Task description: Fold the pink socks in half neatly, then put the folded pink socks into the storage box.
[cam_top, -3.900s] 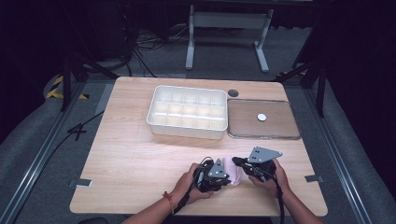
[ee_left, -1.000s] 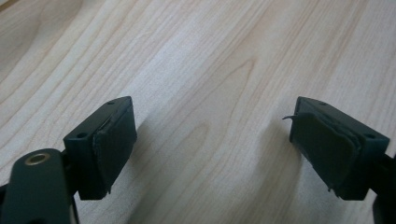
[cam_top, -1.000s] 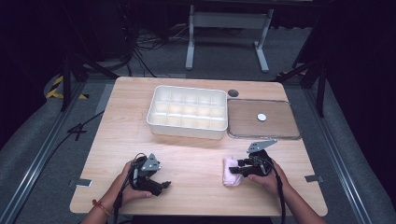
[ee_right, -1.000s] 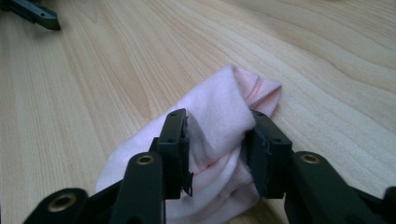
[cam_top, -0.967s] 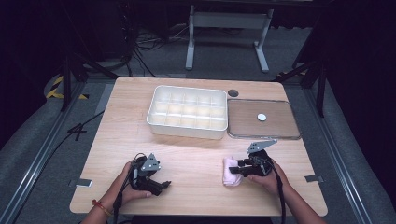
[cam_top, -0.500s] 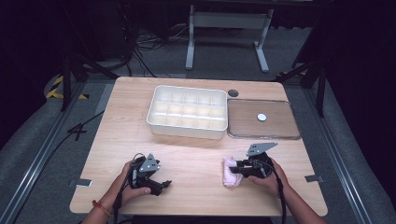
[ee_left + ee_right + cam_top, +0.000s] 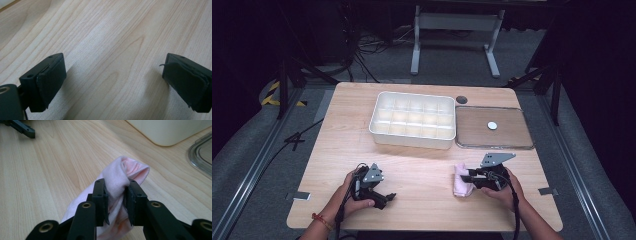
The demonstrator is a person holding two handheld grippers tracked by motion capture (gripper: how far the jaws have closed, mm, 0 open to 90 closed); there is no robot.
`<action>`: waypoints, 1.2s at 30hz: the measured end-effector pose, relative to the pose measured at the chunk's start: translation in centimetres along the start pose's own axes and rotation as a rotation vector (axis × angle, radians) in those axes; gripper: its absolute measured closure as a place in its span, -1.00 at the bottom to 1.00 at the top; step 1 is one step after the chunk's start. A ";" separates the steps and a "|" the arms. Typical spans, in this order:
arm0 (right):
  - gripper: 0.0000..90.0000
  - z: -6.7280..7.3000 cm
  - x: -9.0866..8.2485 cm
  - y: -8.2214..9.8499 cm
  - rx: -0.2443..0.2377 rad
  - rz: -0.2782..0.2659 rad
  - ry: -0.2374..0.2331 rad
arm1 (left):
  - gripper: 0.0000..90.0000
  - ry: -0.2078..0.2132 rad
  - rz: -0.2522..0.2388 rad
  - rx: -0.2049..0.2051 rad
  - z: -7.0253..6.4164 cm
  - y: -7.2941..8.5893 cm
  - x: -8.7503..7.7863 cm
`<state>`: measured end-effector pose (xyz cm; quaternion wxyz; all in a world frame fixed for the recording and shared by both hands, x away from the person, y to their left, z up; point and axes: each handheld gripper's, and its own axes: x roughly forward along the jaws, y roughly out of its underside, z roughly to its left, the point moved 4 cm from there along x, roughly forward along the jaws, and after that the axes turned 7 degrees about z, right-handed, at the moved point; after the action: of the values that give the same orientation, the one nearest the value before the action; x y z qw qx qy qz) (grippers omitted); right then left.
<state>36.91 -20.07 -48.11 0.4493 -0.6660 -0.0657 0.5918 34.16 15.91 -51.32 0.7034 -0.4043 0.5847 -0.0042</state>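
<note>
We see the right tool [image 7: 116, 195] clenched on the soft pink folded cloth [image 7: 120, 177]; the left tool [image 7: 113, 80] is released, its jaws just opening over the pale wooden counter [image 7: 107, 32].

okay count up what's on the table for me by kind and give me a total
Pink cloth: 1
White compartment tray: 1
Clear lid with a white disc: 1
Hand-held grippers: 2, the left hand-held gripper with nothing between its jaws, the right hand-held gripper clamped on the cloth
Total: 5
</note>
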 end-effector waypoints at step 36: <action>0.59 -0.7 -2.2 -0.2 -0.028 -0.075 0.115 | -0.99 -0.010 0.009 -0.014 0.1 -0.1 0.2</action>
<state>36.94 -21.68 -46.42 0.4646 -0.7022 -0.0730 0.5345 34.40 15.81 -51.42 0.7036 -0.4064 0.5828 0.0051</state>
